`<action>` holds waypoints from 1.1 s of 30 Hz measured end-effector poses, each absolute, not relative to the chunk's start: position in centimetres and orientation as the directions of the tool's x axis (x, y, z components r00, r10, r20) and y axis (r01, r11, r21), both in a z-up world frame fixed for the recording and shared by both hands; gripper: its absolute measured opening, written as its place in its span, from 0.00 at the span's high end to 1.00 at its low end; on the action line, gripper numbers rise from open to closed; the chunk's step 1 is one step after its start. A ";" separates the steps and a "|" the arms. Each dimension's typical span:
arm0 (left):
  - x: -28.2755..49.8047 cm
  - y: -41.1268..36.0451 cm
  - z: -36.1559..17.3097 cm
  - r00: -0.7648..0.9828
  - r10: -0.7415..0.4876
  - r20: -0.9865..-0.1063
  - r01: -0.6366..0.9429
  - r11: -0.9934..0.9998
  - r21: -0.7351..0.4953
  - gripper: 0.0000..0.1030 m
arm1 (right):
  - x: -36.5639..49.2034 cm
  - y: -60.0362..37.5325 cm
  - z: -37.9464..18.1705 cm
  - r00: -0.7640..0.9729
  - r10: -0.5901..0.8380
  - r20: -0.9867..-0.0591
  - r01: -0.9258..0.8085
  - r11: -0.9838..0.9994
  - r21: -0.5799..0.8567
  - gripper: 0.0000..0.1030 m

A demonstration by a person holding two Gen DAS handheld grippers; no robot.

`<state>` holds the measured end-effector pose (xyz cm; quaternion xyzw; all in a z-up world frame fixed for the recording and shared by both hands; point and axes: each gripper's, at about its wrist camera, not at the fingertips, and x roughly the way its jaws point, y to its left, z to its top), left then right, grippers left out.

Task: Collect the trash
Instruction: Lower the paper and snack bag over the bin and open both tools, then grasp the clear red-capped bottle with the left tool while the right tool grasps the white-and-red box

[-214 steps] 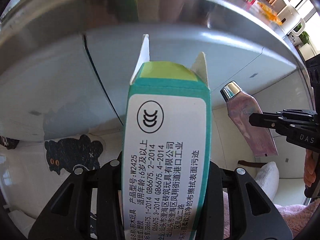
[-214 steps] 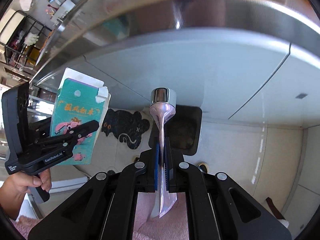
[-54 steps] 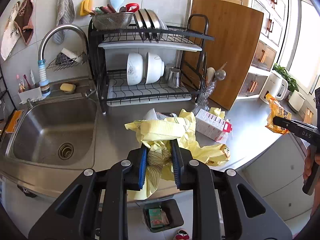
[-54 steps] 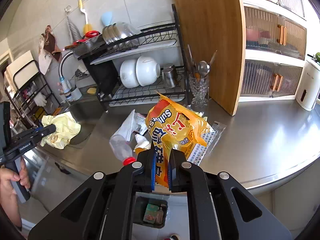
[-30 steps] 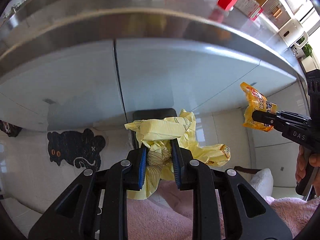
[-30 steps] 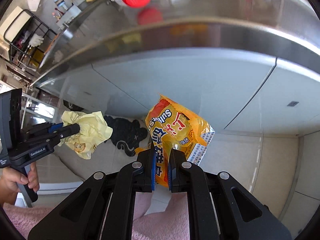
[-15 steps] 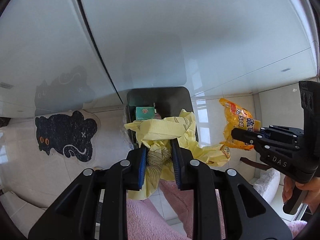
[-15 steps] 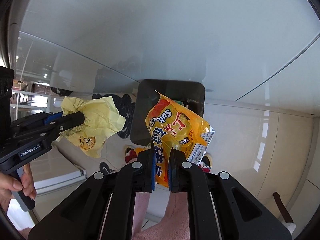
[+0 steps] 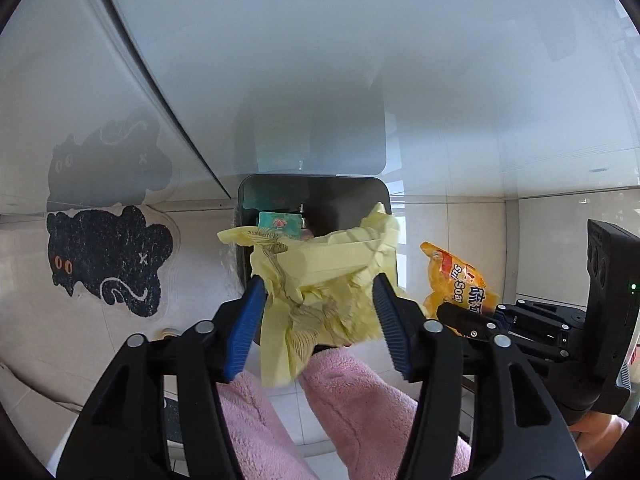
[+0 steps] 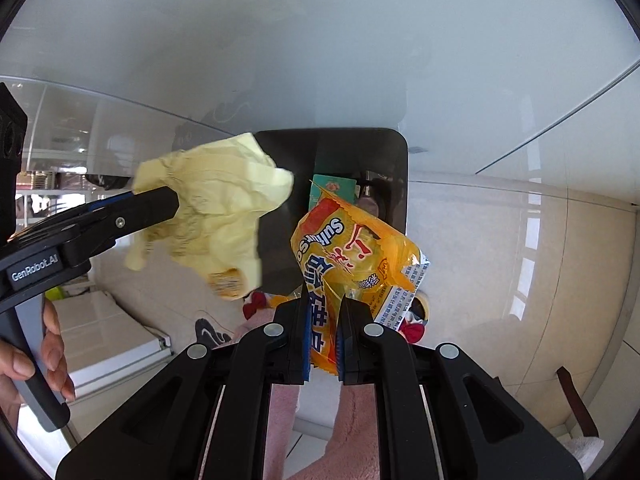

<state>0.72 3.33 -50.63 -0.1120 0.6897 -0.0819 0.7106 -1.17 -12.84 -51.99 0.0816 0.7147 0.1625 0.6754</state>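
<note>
Two tongs: left tongs (image 9: 318, 312) opening around yellow wrapper (image 9: 320, 280); right tongs (image 10: 322, 340) clamped on orange snack bag (image 10: 352, 256).

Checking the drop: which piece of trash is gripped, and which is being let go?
The orange packet is pinched in the right gripper. The left gripper is opening around the yellow wrapper.

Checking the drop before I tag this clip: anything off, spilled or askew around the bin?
Nothing spilled. The left gripper jaws are opening and the crumpled yellow wrapper sits loose between them over the black bin. The right gripper is clamped on the orange snack bag. A teal box is in the bin.
</note>
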 end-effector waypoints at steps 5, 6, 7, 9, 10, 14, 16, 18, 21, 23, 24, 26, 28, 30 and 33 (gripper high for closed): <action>0.8 4.1 -50.5 0.041 -0.270 -0.962 -0.069 0.960 -0.272 0.29 | -0.6 -12.4 -52.4 -0.081 0.344 -0.936 -0.106 0.930 0.351 0.87; 0.7 4.4 -50.3 0.046 -0.271 -0.961 -0.083 0.958 -0.274 0.29 | -0.5 -12.6 -52.4 -0.081 0.348 -0.934 -0.102 0.929 0.355 0.86; 0.5 4.9 -50.1 0.052 -0.273 -0.961 -0.098 0.956 -0.277 0.28 | -0.5 -12.4 -52.5 -0.083 0.354 -0.931 -0.095 0.927 0.361 0.84; 0.3 5.7 -49.8 0.060 -0.267 -0.962 -0.119 0.955 -0.273 0.27 | -0.4 -12.1 -52.8 -0.088 0.362 -0.928 -0.085 0.926 0.369 0.66; 0.2 6.1 -49.6 0.062 -0.263 -0.963 -0.127 0.955 -0.269 0.27 | -0.4 -12.0 -52.7 -0.088 0.370 -0.925 -0.083 0.923 0.377 0.40; -0.4 7.4 -49.0 0.066 -0.252 -0.965 -0.152 0.954 -0.259 0.26 | -0.5 -11.7 -52.0 -0.075 0.371 -0.926 -0.098 0.921 0.377 0.29; -0.6 7.9 -48.5 0.074 -0.250 -0.965 -0.162 0.952 -0.259 0.26 | -0.5 -11.9 -51.6 -0.073 0.356 -0.932 -0.103 0.926 0.362 0.29; -0.9 8.3 -47.7 0.083 -0.248 -0.965 -0.170 0.951 -0.259 0.25 | -0.5 -12.3 -51.2 -0.073 0.352 -0.933 -0.107 0.928 0.358 0.28; -1.5 8.7 -46.2 0.099 -0.238 -0.966 -0.171 0.952 -0.252 0.16 | -0.8 -13.0 -49.2 -0.066 0.343 -0.937 -0.122 0.929 0.348 0.08; -1.9 8.7 -44.8 0.110 -0.229 -0.967 -0.170 0.955 -0.245 0.13 | -1.1 -14.0 -47.4 -0.061 0.355 -0.933 -0.123 0.925 0.360 0.03; -2.2 8.6 -43.9 0.117 -0.235 -0.965 -0.162 0.954 -0.252 0.13 | -1.3 -14.4 -46.3 -0.052 0.363 -0.930 -0.124 0.922 0.367 0.03; -2.7 8.4 -41.8 0.136 -0.239 -0.962 -0.143 0.956 -0.258 0.13 | -1.8 -15.5 -43.8 -0.025 0.364 -0.931 -0.133 0.922 0.364 0.03; -3.1 8.1 -39.2 0.163 -0.244 -0.956 -0.121 0.957 -0.265 0.12 | -2.3 -16.7 -40.9 0.017 0.356 -0.934 -0.151 0.925 0.350 0.03; -3.6 7.5 -36.5 0.200 -0.243 -0.949 -0.088 0.960 -0.265 0.10 | -2.9 -17.9 -37.7 0.082 0.346 -0.935 -0.172 0.929 0.329 0.03; -4.2 6.5 -31.9 0.273 -0.254 -0.928 -0.020 0.963 -0.269 0.08 | -3.5 -19.8 -32.7 0.197 0.330 -0.923 -0.194 0.936 0.293 0.03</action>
